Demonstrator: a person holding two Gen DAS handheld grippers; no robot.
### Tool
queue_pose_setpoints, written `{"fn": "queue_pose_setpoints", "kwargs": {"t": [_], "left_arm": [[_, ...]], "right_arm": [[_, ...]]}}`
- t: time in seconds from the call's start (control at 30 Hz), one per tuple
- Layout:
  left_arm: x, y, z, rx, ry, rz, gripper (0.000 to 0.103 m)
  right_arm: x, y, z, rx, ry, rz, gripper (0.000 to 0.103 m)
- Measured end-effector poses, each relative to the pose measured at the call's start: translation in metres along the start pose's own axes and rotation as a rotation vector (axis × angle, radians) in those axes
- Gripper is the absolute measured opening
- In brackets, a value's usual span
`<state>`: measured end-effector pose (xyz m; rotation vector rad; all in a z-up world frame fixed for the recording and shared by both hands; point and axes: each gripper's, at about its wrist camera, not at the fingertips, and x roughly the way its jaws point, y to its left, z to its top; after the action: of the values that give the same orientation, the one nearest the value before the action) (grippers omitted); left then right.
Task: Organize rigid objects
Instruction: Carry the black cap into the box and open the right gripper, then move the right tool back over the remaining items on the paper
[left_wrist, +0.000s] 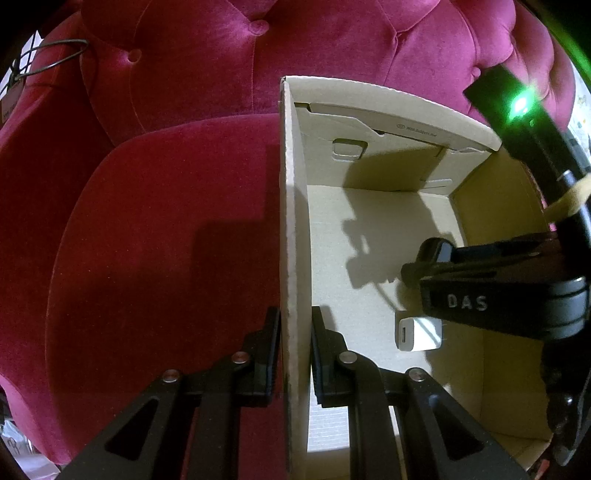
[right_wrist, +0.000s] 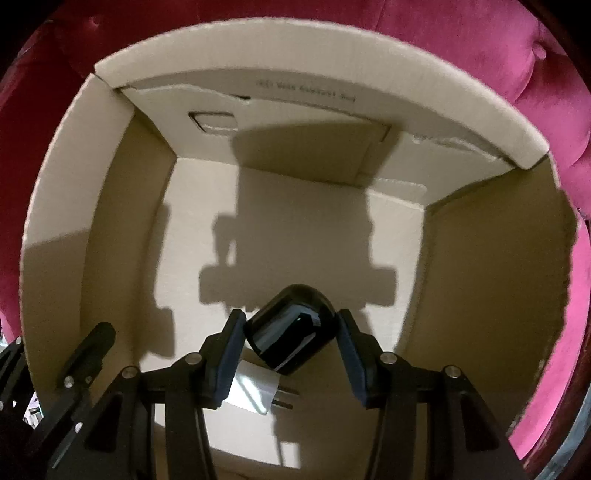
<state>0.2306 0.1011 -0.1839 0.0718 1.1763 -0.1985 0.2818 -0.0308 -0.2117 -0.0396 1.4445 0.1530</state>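
Observation:
An open cardboard box (left_wrist: 293, 221) sits on a magenta velvet armchair. My left gripper (left_wrist: 294, 325) is shut on the box's left wall, one finger outside and one inside. My right gripper (right_wrist: 290, 325) is inside the box (right_wrist: 110, 229), above its floor, shut on a glossy black rounded object (right_wrist: 290, 328). From the left wrist view the right gripper (left_wrist: 421, 264) reaches in from the right with the black object (left_wrist: 432, 249) at its tip. A white plug adapter (left_wrist: 419, 334) lies on the box floor; in the right wrist view it (right_wrist: 255, 391) lies just under my right fingers.
The armchair seat (left_wrist: 166, 240) spreads left of the box, with its tufted backrest (left_wrist: 258, 55) behind. A wire hanger (left_wrist: 48, 62) hangs at the far left of the backrest. The right gripper's body shows a green light (left_wrist: 521, 103).

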Motion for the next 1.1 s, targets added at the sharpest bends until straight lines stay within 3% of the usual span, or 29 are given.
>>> {"fn": "queue_pose_setpoints", "kwargs": {"t": [0.27, 0.83, 1.1], "left_arm": [[-0.001, -0.001, 0.000, 0.002, 0.000, 0.002, 0.016], [0.000, -0.002, 0.000, 0.005, 0.000, 0.005, 0.016], [0.001, -0.003, 0.000, 0.008, -0.001, 0.008, 0.016]], "right_arm": [[-0.004, -0.003, -0.003, -0.003, -0.014, 0.017, 0.055], [-0.054, -0.010, -0.021, -0.016, -0.094, 0.016, 0.055], [-0.086, -0.021, -0.016, -0.008, -0.122, 0.003, 0.062]]}}
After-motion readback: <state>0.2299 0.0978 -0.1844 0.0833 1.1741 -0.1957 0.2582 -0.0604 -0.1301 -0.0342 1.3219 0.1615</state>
